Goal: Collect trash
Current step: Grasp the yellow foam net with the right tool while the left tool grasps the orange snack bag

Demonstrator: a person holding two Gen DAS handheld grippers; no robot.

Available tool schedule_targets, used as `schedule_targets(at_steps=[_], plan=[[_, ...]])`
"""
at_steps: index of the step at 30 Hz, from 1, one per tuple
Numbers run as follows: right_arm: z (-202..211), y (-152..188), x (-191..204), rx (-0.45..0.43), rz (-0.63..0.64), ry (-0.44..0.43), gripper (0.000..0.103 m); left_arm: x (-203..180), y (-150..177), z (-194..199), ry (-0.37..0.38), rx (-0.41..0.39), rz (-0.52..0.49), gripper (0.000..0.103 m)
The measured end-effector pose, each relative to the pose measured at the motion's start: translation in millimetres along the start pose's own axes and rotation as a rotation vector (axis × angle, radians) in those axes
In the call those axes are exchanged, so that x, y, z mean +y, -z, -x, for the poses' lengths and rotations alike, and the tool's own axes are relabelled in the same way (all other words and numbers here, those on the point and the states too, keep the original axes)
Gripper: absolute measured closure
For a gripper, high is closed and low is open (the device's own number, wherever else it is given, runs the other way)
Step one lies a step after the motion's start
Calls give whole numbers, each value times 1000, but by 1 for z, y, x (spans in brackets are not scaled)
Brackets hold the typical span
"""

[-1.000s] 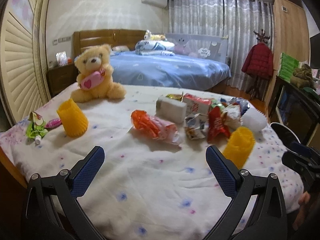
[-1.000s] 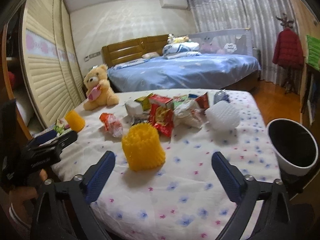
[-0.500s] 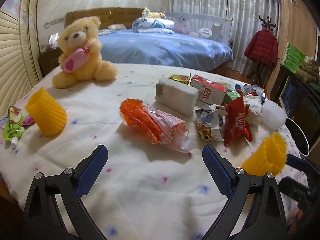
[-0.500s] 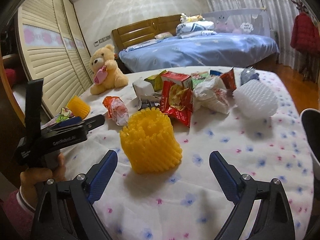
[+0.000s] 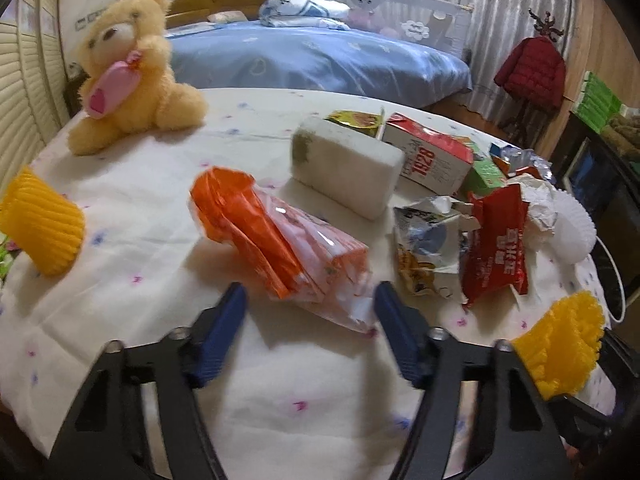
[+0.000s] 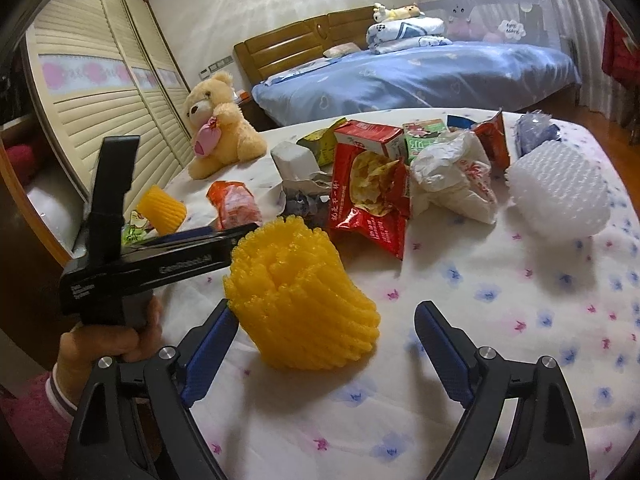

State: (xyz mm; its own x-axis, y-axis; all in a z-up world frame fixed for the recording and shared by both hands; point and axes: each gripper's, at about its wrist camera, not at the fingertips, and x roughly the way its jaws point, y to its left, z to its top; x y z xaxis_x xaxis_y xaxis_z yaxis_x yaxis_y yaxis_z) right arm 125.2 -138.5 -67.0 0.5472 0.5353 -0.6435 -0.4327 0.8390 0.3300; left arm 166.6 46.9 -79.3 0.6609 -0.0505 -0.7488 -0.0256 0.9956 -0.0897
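Left wrist view: our left gripper (image 5: 308, 312) has just been closing, and its jaws now stand half-parted with the near end of the orange snack wrapper (image 5: 276, 248) poking between the pads; we see no pad pressing it yet. The wrapper's long axis runs away from the tool and up to the left, so the grip falls on its crumpled clear end. A white foam block (image 5: 348, 168) and a red carton (image 5: 432, 156) lie beyond.

Right wrist view: our right gripper (image 6: 324, 348) stands wide apart, jaws just easing inward around the yellow foam fruit net (image 6: 296, 296), which lies tilted just ahead, nearer the left pad. No bin shows in either view.
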Motion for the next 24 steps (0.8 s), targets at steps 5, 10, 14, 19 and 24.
schedule_targets(at_steps=[5,10,14,19,24], plan=[[-5,-4,9,8,31,-21,51,-7,2,3,35,-7,-32,76],[-1,-3,9,-4,29,-22,68,-9,8,8,56,-3,-33,92],[9,-1,4,-14,14,-19,70,-7,14,19,67,-25,-23,94],[26,2,-3,-43,-5,-6,70,-8,22,40,83,-62,-13,94],[43,4,-17,-72,-31,24,70,-24,24,57,110,-87,-44,94]])
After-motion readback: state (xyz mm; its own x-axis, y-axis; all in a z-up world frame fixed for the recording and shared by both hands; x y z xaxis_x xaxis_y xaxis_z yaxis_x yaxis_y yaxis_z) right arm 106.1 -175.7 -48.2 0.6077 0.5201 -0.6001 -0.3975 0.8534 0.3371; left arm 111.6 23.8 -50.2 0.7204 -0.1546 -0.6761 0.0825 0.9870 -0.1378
